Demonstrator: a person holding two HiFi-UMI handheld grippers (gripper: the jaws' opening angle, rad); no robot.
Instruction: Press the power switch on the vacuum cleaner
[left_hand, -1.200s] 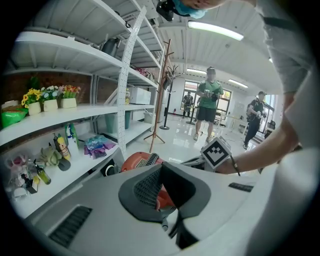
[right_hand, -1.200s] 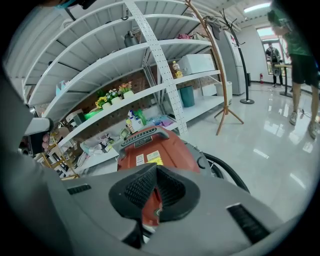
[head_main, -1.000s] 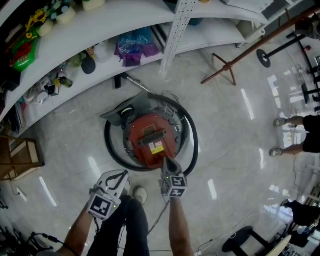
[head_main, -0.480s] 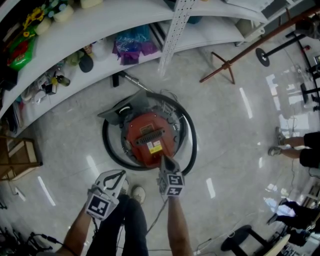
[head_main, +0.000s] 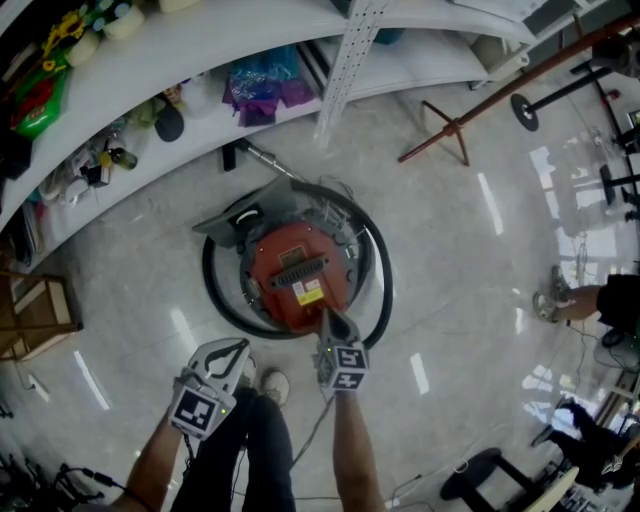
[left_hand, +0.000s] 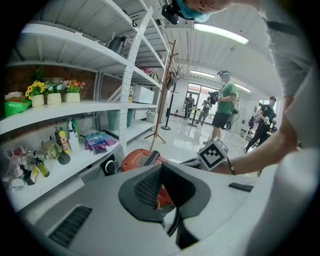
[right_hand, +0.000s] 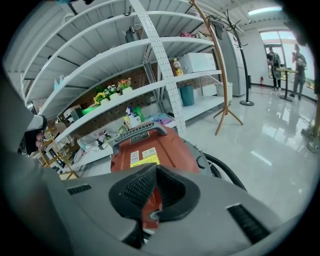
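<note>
Glossy red plastic vacuum cleaner (head_main: 283, 250) on a polished, reflective floor (head_main: 450, 220)

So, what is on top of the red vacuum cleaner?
A dark carry handle and white and yellow labels sit on the vacuum cleaner. The right tool covers its near edge; what lies under the tip is hidden.

Left tool (head_main: 240, 347) jaws together, held back, right tool (head_main: 330, 322) jaws together, extended farther forward
</note>
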